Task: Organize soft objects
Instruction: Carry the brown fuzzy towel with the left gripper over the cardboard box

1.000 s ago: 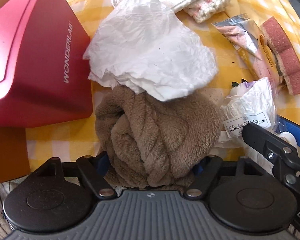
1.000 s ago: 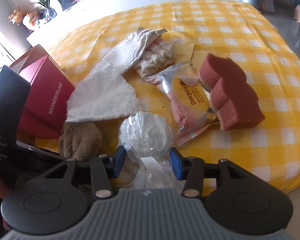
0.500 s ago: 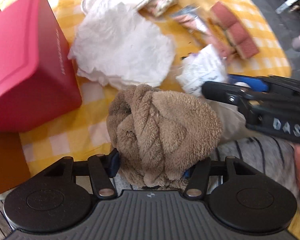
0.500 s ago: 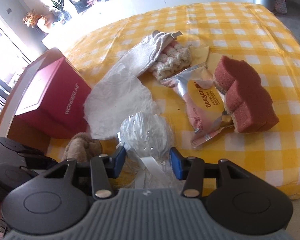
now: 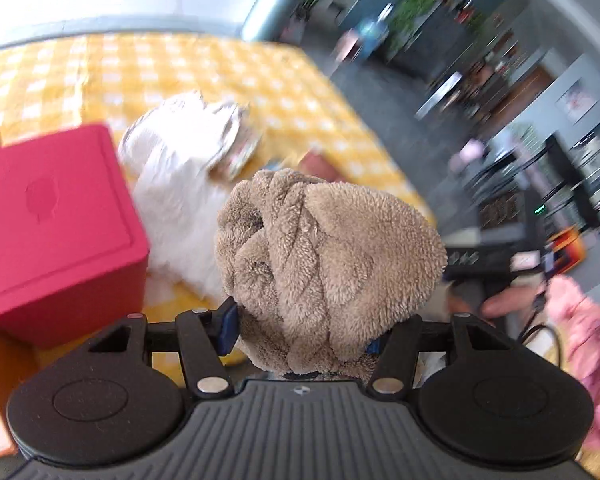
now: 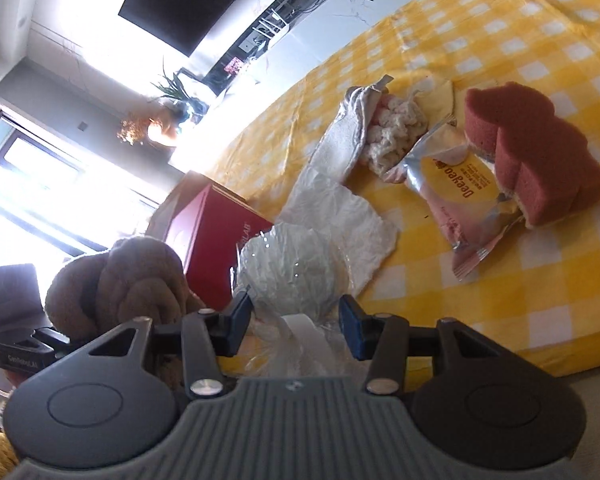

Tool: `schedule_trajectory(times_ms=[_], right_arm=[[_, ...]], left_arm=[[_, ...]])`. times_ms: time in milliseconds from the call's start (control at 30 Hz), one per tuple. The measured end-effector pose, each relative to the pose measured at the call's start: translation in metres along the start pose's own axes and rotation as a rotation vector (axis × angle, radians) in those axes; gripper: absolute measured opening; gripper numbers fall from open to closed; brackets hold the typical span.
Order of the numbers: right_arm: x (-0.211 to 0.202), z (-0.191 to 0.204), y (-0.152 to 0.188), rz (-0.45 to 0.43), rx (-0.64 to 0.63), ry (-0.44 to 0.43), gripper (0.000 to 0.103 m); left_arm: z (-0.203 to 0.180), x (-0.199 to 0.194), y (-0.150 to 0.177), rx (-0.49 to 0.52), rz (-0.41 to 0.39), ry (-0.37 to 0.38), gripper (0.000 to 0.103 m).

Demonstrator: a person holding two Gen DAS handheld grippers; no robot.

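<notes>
A brown fluffy knotted plush [image 5: 324, 264] hangs above the yellow checked tablecloth [image 5: 204, 80], and my left gripper [image 5: 300, 334] is shut on its lower part. In the right wrist view the same plush [image 6: 132, 280] shows at the left, level with the red box. My right gripper [image 6: 296, 324] is shut on a white bundle in clear wrap [image 6: 296, 272], held over the near edge of the table. In the left wrist view the right gripper's black body [image 5: 492, 258] appears blurred at the right, beyond the plush.
On the tablecloth [image 6: 540, 300] lie a red box [image 6: 216, 240], crumpled white paper [image 6: 340, 216], a white cloth pouch [image 6: 348, 136], a knitted piece [image 6: 396, 136], a snack packet [image 6: 456, 196] and a red-brown sponge [image 6: 532, 160]. Pink fabric [image 5: 588, 340] is at my right.
My left gripper closed on the brown plush, lifted it off the table and swung up towards the room. The right gripper rolled, still holding the wrapped bundle.
</notes>
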State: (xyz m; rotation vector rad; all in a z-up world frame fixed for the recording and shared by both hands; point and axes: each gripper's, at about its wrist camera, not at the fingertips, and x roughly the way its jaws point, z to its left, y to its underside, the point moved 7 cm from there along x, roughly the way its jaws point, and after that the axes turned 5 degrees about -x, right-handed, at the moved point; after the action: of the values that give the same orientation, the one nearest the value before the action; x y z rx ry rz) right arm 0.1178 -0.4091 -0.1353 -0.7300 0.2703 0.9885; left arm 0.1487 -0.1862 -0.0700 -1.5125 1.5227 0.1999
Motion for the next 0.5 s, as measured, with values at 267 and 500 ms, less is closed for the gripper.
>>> schedule_trajectory(times_ms=[267, 500], right_arm=[[0.010, 0.036, -0.001, -0.012, -0.173, 0.122, 0.049], [-0.007, 0.080, -0.009, -0.101, -0.276, 0.200, 0.049]], left_arm=[[-0.016, -0.019, -0.016, 0.081, -0.192, 0.014, 0.065], [-0.006, -0.057, -0.021, 0.042, -0.372, -0.006, 0.065]])
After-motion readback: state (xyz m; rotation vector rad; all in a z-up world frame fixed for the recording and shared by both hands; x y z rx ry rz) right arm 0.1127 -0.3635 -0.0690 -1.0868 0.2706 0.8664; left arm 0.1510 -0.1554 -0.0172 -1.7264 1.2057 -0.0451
